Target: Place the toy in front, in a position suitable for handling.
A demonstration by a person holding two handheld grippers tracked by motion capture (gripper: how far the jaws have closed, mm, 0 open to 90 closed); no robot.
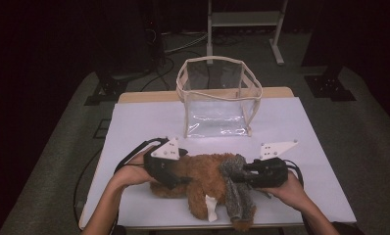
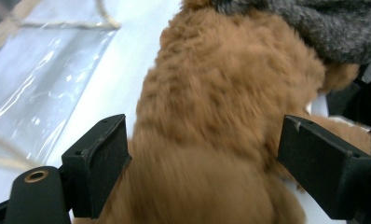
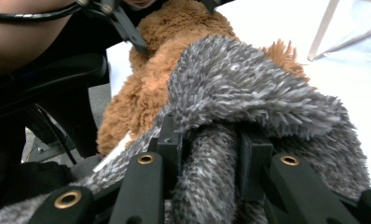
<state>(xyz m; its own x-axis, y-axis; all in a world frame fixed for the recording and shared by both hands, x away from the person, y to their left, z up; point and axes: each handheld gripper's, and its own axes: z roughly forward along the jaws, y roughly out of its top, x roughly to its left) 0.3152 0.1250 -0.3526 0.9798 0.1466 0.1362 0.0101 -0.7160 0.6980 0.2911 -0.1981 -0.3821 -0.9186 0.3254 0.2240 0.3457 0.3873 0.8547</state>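
A brown plush toy (image 1: 203, 171) lies near the front edge of the white table (image 1: 144, 122), with a grey fuzzy scarf (image 1: 234, 188) draped over it. My left gripper (image 1: 181, 172) reaches in from the left. In the left gripper view its jaws (image 2: 202, 168) stand wide on either side of the brown plush body (image 2: 221, 116), with the fur between them and no clear squeeze. From the right comes my right gripper (image 1: 239, 171). In the right gripper view it (image 3: 211, 154) is shut on a strip of the grey scarf (image 3: 249, 88).
A clear plastic bag (image 1: 217, 98) with cream trim stands upright and open-topped at the back middle of the table. A white tag (image 1: 211, 208) hangs from the plush near the front edge. A metal stand (image 1: 244, 19) is on the floor behind.
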